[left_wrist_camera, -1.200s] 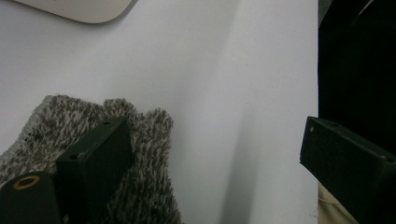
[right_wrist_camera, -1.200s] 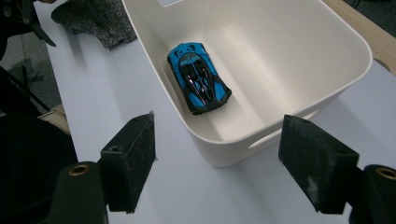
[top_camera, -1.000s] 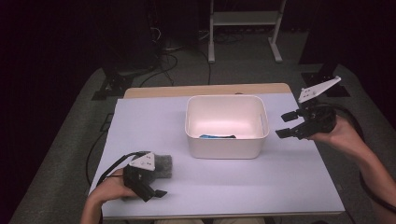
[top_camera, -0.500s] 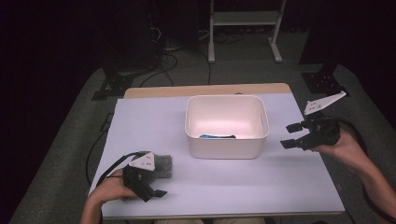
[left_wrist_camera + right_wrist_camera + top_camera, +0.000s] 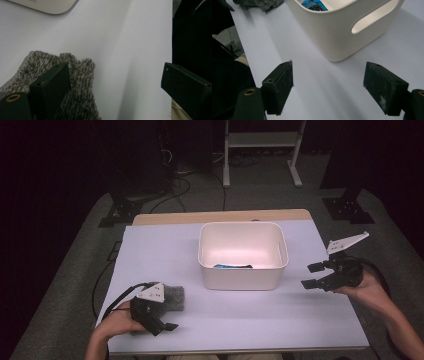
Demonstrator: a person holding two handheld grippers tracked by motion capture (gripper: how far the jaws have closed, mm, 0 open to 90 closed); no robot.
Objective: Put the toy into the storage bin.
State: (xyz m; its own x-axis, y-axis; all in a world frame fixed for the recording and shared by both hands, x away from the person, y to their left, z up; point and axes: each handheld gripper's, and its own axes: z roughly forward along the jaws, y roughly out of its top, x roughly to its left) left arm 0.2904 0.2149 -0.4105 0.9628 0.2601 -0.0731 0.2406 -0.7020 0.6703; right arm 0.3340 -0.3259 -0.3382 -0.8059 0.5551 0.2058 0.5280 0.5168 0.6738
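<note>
A white plastic bin (image 5: 240, 279) stands mid-table with a blue item (image 5: 234, 266) lying inside it against the near wall. A grey fuzzy cloth (image 5: 172, 296) lies flat at the front left. My left gripper (image 5: 162, 322) rests by the cloth, open; in the left gripper view (image 5: 113, 70) one jaw sits over the cloth (image 5: 82, 72) and the other hangs near the table's front edge, with nothing pinched. My right gripper (image 5: 307, 276) hovers right of the bin, open and empty. In the right gripper view (image 5: 328, 66) it faces the bin (image 5: 332, 32) and the blue item (image 5: 313, 4).
The table (image 5: 250, 320) has a pale lilac-white cover, with a wooden strip showing along its far edge. The bin has a slot handle (image 5: 372, 17) on the side facing my right gripper. Dark floor, cables and a metal stand's legs (image 5: 260, 150) lie beyond the table.
My right gripper has come down and drifted right and nearer, away from the bin's far right corner. The left gripper and the cloth have stayed put.
</note>
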